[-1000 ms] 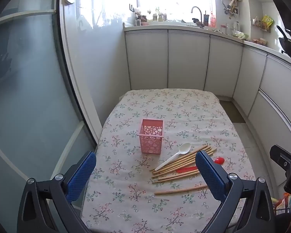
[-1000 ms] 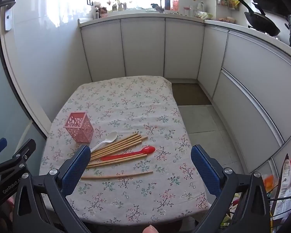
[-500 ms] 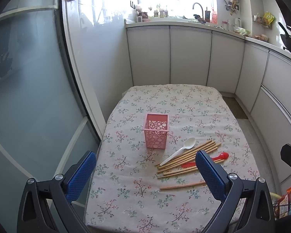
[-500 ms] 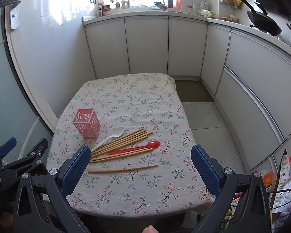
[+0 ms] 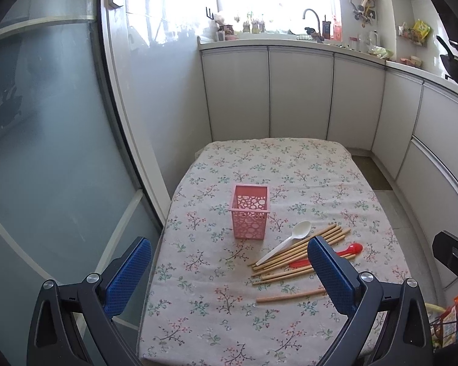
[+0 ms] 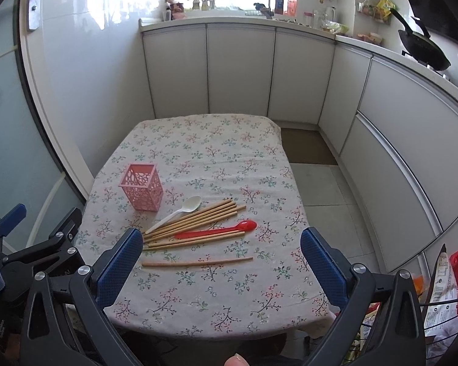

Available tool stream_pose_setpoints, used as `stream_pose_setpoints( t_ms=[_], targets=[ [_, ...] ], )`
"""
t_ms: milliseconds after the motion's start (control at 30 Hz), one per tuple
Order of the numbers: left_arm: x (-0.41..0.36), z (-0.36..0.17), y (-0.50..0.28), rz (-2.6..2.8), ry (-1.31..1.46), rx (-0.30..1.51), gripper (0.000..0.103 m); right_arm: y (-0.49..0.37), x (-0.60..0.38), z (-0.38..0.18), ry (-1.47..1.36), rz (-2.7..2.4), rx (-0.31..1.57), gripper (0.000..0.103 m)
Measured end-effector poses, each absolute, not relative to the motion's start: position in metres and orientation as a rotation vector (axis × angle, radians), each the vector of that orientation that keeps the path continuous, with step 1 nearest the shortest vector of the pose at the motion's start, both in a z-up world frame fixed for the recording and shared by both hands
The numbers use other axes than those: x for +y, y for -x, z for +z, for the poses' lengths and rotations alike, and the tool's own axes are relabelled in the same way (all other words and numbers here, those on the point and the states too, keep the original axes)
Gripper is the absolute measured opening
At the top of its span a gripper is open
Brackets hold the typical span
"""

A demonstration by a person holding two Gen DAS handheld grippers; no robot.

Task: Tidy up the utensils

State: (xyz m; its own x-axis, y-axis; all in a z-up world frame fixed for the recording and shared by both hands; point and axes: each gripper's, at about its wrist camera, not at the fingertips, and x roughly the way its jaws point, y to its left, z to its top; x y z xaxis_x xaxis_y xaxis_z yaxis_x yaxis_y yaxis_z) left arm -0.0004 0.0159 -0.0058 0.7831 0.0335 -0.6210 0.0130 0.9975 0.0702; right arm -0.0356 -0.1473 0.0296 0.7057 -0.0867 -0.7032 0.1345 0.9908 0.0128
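Right wrist view shows us pulled back and higher than a second ago, the whole table [image 6: 198, 311] now in frame. Our right gripper [image 6: 218, 259] gapes wide, empty; our left gripper [image 5: 229, 270] hangs just as wide with nothing in it. Nothing has been touched: the chopsticks [image 6: 195, 218], white spoon [image 6: 180, 210] and red spoon [image 6: 216, 230] lie loose just right of the empty pink holder [image 6: 142, 187], one stray chopstick [image 6: 197, 263] nearest us. We reckon sorting hasn't begun.
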Motion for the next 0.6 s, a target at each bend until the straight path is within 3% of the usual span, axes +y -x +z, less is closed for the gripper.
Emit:
stream_pose_setpoints(
  t_ms=[600],
  targets=[
    [0.0160, -0.0054, -0.0048, 0.016, -0.066, 0.676, 0.103, 0.0360, -0.1520, 0.0279, -0.064, -0.127, 0.758, 0.103]
  ],
)
